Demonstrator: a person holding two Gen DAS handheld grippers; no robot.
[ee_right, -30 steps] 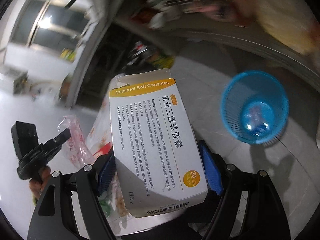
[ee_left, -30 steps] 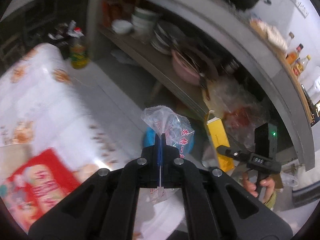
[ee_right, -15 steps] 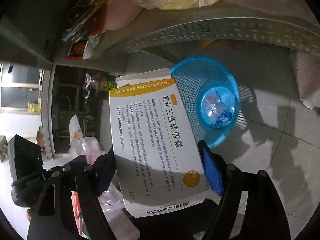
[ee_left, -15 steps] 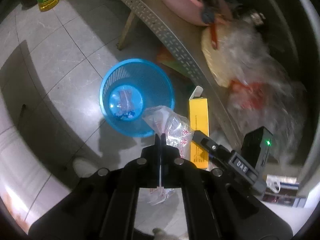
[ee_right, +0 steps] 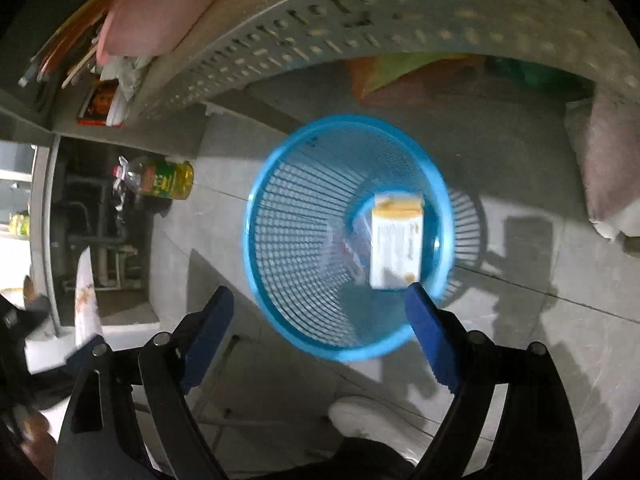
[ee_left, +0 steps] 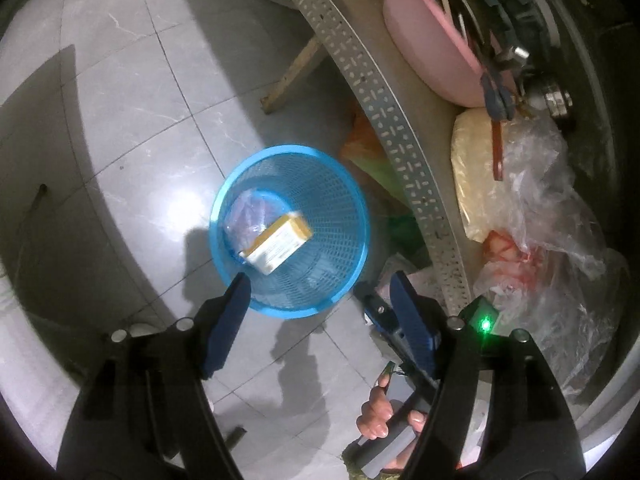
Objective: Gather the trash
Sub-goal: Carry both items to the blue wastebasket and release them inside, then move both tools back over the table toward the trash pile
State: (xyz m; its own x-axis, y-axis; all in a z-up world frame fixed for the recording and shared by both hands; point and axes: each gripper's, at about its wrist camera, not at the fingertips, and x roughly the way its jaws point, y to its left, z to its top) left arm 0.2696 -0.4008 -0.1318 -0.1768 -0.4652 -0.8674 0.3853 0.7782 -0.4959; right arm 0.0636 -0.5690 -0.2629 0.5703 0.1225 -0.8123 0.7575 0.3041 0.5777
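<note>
Now the medicine box (ee_left: 278,243) lies inside the blue mesh basket (ee_left: 344,240), at the centre of the left wrist view, leaning on a clear plastic wrapper (ee_left: 242,220) at the bottom; the basket stands on the tiled floor (ee_left: 132,120) so trash can simply fall into it from above. The left gripper (ee_left: 320,292), low in the frame over the basket's near rim, has its jaws opening with nothing between them. In the right wrist view the right gripper (ee_right: 320,300) likewise hangs over the basket (ee_right: 280,216), jaws opening and empty, the box (ee_right: 396,246) lying beyond its pads. The perforated shelf (ee_left: 384,120) curves along the upper right.
</note>
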